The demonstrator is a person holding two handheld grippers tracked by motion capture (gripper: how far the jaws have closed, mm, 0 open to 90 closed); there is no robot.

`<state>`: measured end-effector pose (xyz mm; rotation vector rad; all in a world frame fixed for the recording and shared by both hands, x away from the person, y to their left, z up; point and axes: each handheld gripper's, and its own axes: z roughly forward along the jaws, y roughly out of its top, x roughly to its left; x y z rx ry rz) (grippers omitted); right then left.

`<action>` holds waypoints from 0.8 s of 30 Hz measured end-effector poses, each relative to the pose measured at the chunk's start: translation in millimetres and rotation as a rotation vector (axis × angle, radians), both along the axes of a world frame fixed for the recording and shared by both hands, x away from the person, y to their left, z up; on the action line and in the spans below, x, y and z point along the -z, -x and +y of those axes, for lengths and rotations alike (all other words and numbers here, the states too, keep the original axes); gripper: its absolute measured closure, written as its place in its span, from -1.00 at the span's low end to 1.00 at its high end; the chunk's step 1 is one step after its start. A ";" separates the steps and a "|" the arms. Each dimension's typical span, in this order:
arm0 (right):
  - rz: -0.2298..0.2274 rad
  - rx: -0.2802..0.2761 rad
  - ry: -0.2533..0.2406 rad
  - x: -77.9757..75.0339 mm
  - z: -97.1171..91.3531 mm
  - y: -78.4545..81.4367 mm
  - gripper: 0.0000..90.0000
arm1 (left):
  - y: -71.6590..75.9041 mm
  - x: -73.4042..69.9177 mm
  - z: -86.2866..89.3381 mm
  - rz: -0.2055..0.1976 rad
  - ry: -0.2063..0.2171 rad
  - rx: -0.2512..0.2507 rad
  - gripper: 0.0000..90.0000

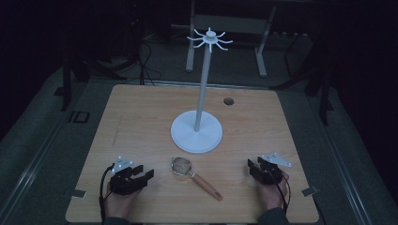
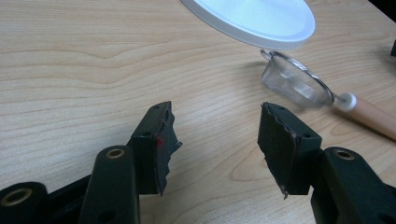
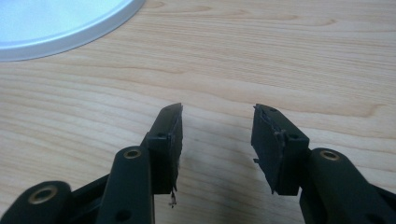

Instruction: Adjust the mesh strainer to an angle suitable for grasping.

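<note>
A: Jaws, both sides?
B: My left gripper [image 2: 215, 140] and right gripper [image 3: 217, 144] stood apart, nothing between them.
A: Strainer?
B: The strainer [image 2: 296, 84] lay just beyond my left jaws, toward their right; white stand base [image 2: 261, 18] farther.

Between your grippers only the strainer [image 1: 182, 166] lay on the table [image 1: 141, 122]. The white stand [image 1: 197, 131] blocked the centre beyond it; both sides of it lay bare.
</note>
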<state>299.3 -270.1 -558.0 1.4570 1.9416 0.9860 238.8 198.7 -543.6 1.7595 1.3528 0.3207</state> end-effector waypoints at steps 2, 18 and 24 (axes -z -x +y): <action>-0.002 -0.010 -0.001 -0.3 0.8 0.5 0.13 | 0.4 -0.5 -0.3 -0.003 0.002 0.003 0.02; -0.001 -0.058 -0.013 0.8 0.3 2.1 0.33 | -0.1 -5.0 -12.0 -0.008 -0.018 0.075 0.09; 0.000 -0.056 -0.017 0.7 0.0 2.6 0.33 | -3.3 -10.9 -19.6 -0.021 -0.038 0.125 0.13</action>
